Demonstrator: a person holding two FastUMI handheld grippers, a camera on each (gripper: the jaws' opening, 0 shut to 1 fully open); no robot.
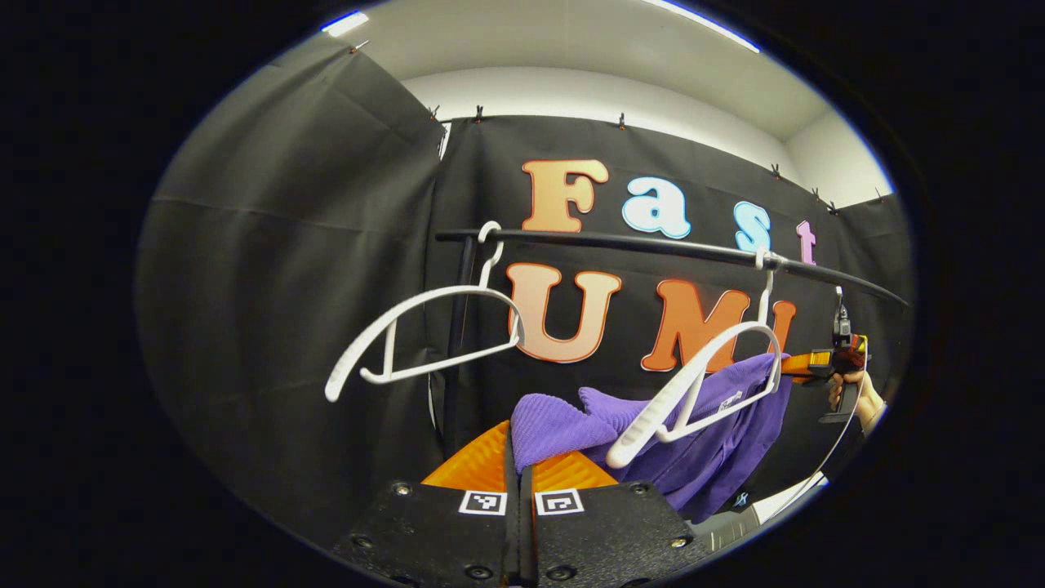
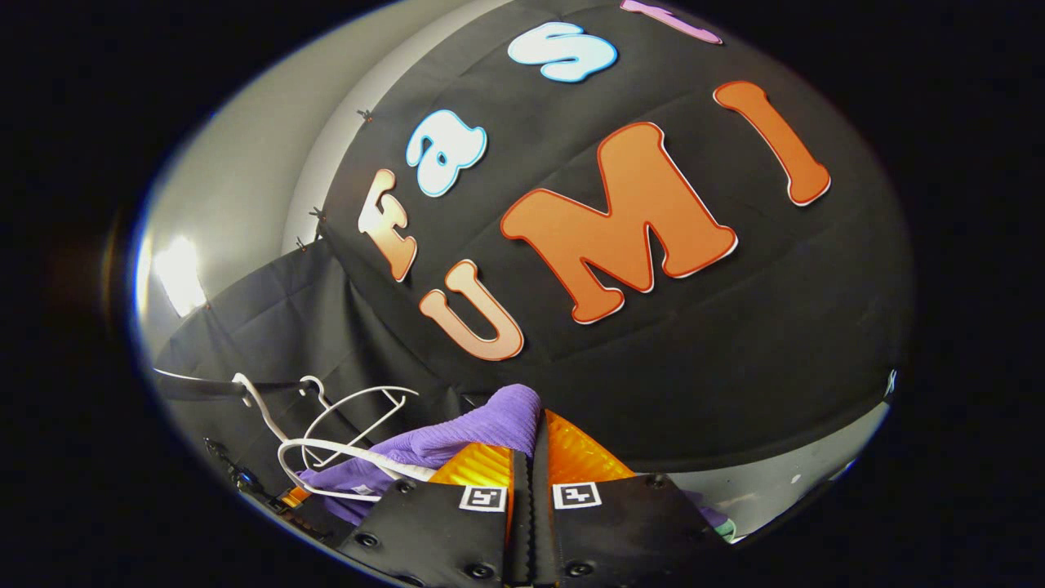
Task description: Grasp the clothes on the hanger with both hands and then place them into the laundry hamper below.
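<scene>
Two white hangers on the black rail (image 1: 620,243): an empty hanger (image 1: 424,339) at about 10 o'clock of centre in my left gripper view, and a loaded hanger (image 1: 694,392) at about 4 o'clock, tilted, low end toward me. Purple garment (image 1: 718,441) is draped on the loaded one, half pulled off; its long axis runs roughly 9-to-3 across my left gripper view, one bunched end reaching down to my left gripper (image 1: 519,457). Left fingers are pressed together with that purple end pinched between them at the tips.

Far end of the garment, at 3 o'clock in the same view, meets the other gripper, with a hand (image 1: 857,396) behind it.

Right gripper view: right gripper (image 2: 535,445) has its fingers closed tight, a purple fold pinched in the seam at 12 o'clock of the tips. Rest of the garment trails off toward 8 o'clock, over the hanger wire. Both hangers sit at 8–9 o'clock there.
</scene>
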